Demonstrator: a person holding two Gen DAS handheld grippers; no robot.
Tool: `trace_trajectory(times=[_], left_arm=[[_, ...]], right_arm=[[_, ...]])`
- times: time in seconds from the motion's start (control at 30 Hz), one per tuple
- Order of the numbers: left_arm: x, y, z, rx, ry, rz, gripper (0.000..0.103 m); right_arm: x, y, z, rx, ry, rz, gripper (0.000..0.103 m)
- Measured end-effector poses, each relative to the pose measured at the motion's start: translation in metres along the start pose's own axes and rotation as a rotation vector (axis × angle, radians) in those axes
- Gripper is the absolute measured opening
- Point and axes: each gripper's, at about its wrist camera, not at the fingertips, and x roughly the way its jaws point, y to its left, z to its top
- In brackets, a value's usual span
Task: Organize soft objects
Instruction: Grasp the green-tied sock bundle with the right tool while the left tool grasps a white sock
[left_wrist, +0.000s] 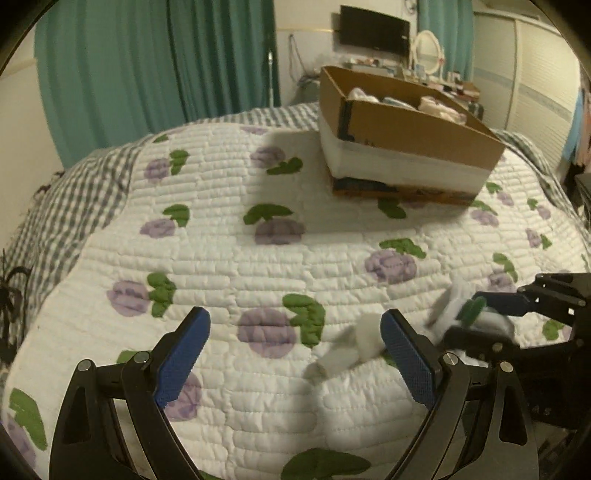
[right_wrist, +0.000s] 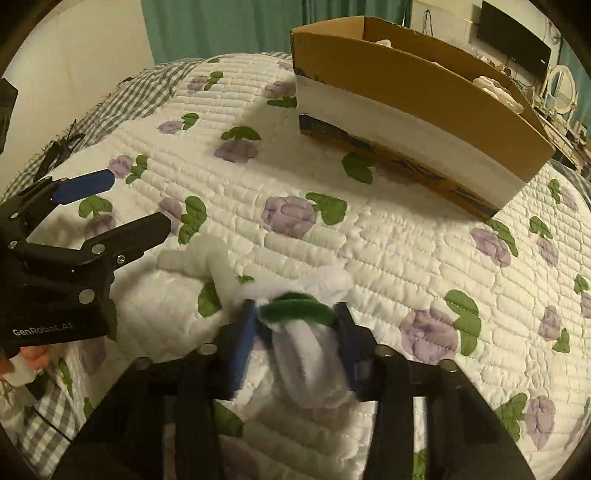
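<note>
A white plush toy with a green collar (right_wrist: 303, 343) is held between the fingers of my right gripper (right_wrist: 295, 314), which is shut on it just above the quilt. Its white limbs (right_wrist: 207, 258) trail to the left on the bed. In the left wrist view the toy (left_wrist: 454, 306) shows at the right, motion-blurred, with my right gripper (left_wrist: 476, 314) around it. My left gripper (left_wrist: 295, 332) is open and empty, low over the quilt, just left of the toy; it also shows in the right wrist view (right_wrist: 138, 201). A cardboard box (left_wrist: 402, 129) holding several pale soft items stands further back.
The bed is covered by a white quilt with purple flowers and green leaves (left_wrist: 258, 258) over a grey checked sheet (left_wrist: 55, 206). Teal curtains (left_wrist: 147, 74), a wall TV (left_wrist: 373, 29) and a cluttered dresser with a mirror (left_wrist: 428, 48) lie beyond the bed.
</note>
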Motion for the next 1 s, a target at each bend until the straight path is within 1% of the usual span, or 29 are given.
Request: trace_trajectory(times=[0.1,0.17,0.3,0.37,0.43,0.53,0.57,0.6,0.67,0.73,0.83,0.87,0.9,0.93,0.97,1.0], left_arm=[[0.0,-0.003,-0.002,0.006,0.007,-0.029,0.095],[0.0,-0.007,-0.003,0.008,0.016,-0.05,0.095],[0.006,-0.023,-0.009,0.026,0.057,-0.126,0.095],[0.012,-0.031,-0.011,0.042,0.075,-0.144,0.094],[0.02,-0.038,-0.014,0.06,0.094,-0.153,0.094],[0.034,-0.043,-0.016,0.066,0.105,-0.134,0.093],[0.037,-0.044,-0.015,0.063,0.104,-0.14,0.083],[0.04,-0.044,-0.015,0.057,0.099,-0.147,0.078],[0.045,-0.045,-0.013,0.059,0.082,-0.165,0.061],[0.052,-0.049,-0.014,0.083,0.097,-0.185,0.046],[0.049,-0.055,-0.017,0.114,0.087,-0.233,0.037],[0.046,-0.056,-0.017,0.126,0.078,-0.224,0.03],[0.045,-0.056,-0.018,0.129,0.074,-0.23,0.029],[0.043,-0.053,-0.018,0.117,0.072,-0.248,0.029],[0.041,-0.049,-0.018,0.096,0.07,-0.26,0.024],[0.04,-0.045,-0.017,0.077,0.07,-0.27,0.024]], right_arm=[[-0.013,-0.009,0.002,0.032,-0.033,-0.007,0.035],[-0.021,-0.016,0.005,0.052,-0.057,-0.024,0.035],[-0.031,-0.032,0.01,0.081,-0.084,-0.042,0.035],[-0.033,-0.039,0.011,0.089,-0.091,-0.049,0.035],[-0.033,-0.044,0.011,0.094,-0.089,-0.053,0.035],[-0.03,-0.05,0.01,0.1,-0.083,-0.053,0.035],[-0.028,-0.051,0.01,0.104,-0.08,-0.053,0.035],[-0.027,-0.053,0.009,0.108,-0.075,-0.05,0.035],[-0.024,-0.055,0.008,0.114,-0.068,-0.049,0.035],[-0.022,-0.056,0.006,0.118,-0.061,-0.049,0.035],[-0.021,-0.057,0.005,0.125,-0.05,-0.048,0.035],[-0.021,-0.058,0.005,0.136,-0.043,-0.052,0.035],[-0.021,-0.059,0.004,0.153,-0.04,-0.049,0.035],[-0.022,-0.06,0.003,0.166,-0.039,-0.044,0.035],[-0.023,-0.061,0.002,0.174,-0.04,-0.046,0.035],[-0.025,-0.06,0.001,0.172,-0.042,-0.054,0.035]])
